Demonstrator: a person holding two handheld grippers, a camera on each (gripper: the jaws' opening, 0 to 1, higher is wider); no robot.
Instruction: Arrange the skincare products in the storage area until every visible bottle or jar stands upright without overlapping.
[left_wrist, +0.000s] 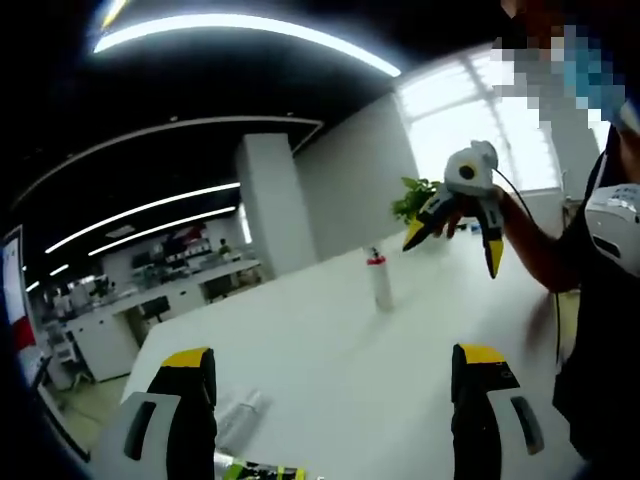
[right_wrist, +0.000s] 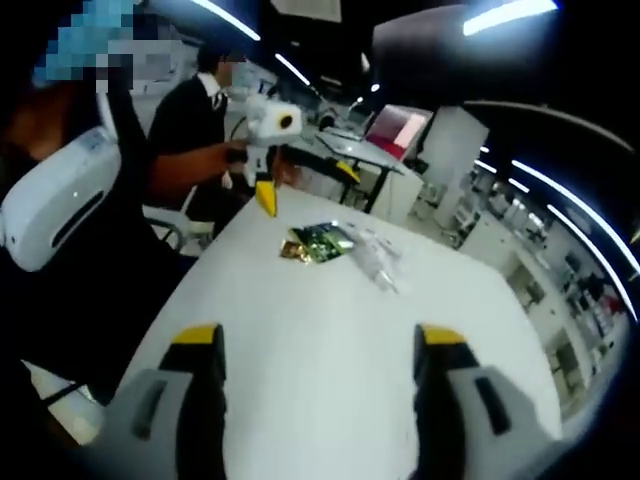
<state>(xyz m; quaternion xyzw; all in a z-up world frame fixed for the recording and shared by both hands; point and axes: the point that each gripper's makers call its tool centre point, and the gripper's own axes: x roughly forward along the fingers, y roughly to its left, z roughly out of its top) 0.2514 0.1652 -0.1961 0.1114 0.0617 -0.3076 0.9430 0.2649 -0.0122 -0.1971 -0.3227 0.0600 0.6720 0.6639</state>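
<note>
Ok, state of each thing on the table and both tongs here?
Left tongs: open, empty.
Right tongs: open, empty.
Red-capped bottle: upright on the white table.
Clear bottle: lying down.
Green packet: lying flat.
Clear wrapper: lying crumpled.

Open-plan office — desks (left_wrist: 150, 300), ceiling strip lights (left_wrist: 240, 25), monitor (right_wrist: 398, 128)

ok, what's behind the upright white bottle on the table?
Behind the white bottle, a green plant by the wall, partly covered by the right hand-held gripper, jaws open. The plant's pot is hidden.

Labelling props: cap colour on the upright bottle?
Red cap on the white bottle, clearest in the left gripper view.
</note>
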